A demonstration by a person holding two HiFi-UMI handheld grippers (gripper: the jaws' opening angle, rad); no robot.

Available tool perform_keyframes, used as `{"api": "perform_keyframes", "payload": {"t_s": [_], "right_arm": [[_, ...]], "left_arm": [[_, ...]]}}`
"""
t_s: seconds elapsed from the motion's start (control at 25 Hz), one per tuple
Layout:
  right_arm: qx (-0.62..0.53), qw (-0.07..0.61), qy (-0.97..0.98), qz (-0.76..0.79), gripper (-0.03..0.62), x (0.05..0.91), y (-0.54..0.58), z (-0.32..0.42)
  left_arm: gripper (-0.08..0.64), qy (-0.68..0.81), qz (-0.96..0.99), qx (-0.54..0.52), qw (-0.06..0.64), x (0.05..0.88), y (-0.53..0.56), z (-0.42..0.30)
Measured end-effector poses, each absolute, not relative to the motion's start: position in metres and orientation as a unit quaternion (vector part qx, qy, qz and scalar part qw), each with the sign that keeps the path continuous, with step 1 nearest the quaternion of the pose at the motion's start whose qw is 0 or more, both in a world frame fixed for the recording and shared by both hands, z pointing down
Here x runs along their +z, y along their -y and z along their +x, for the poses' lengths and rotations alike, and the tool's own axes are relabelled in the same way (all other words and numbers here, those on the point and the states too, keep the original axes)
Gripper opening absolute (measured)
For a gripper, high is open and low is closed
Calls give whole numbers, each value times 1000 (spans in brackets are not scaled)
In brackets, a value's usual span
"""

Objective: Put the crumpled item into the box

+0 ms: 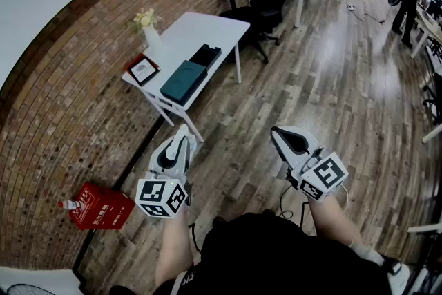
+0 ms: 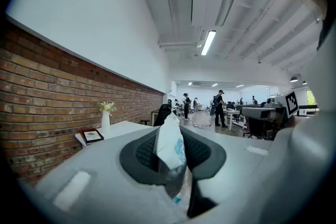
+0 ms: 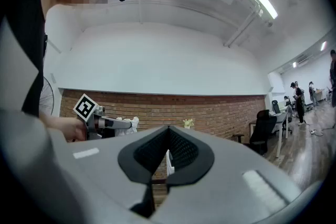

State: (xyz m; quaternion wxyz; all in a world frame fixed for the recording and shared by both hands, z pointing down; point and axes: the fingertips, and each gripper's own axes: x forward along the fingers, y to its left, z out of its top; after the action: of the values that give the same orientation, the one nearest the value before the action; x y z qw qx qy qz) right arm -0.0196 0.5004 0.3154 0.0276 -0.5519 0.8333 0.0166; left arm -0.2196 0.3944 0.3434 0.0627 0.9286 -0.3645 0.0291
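Your left gripper (image 1: 181,140) pinched the crumpled item (image 2: 171,141). Its fingers pressed on the white, blue-printed wad, which stood up between them, probably so it could not slip on the way over. Your right gripper (image 3: 167,150) had its fingers pressed together on nothing, and it seemed to have no job in this carry. Well ahead of both sets of fingers, the black box (image 1: 206,54) sat on the white tabletop (image 1: 207,27), apparently open-topped, just beside a teal case (image 1: 184,81).
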Motion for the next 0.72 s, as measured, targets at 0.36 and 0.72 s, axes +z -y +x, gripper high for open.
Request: {"api": "perform_keyframes", "payload": {"t_s": [0.36,0.72], "right_arm": [[2,21,-829,-559,-2,326,-523,15],[-21,25,-847,-531,0,335,-549,43]], "left_arm": [[74,360,929,30,83,356,-410,-194],[74,337,937,35,79,368,-435,-139]]}}
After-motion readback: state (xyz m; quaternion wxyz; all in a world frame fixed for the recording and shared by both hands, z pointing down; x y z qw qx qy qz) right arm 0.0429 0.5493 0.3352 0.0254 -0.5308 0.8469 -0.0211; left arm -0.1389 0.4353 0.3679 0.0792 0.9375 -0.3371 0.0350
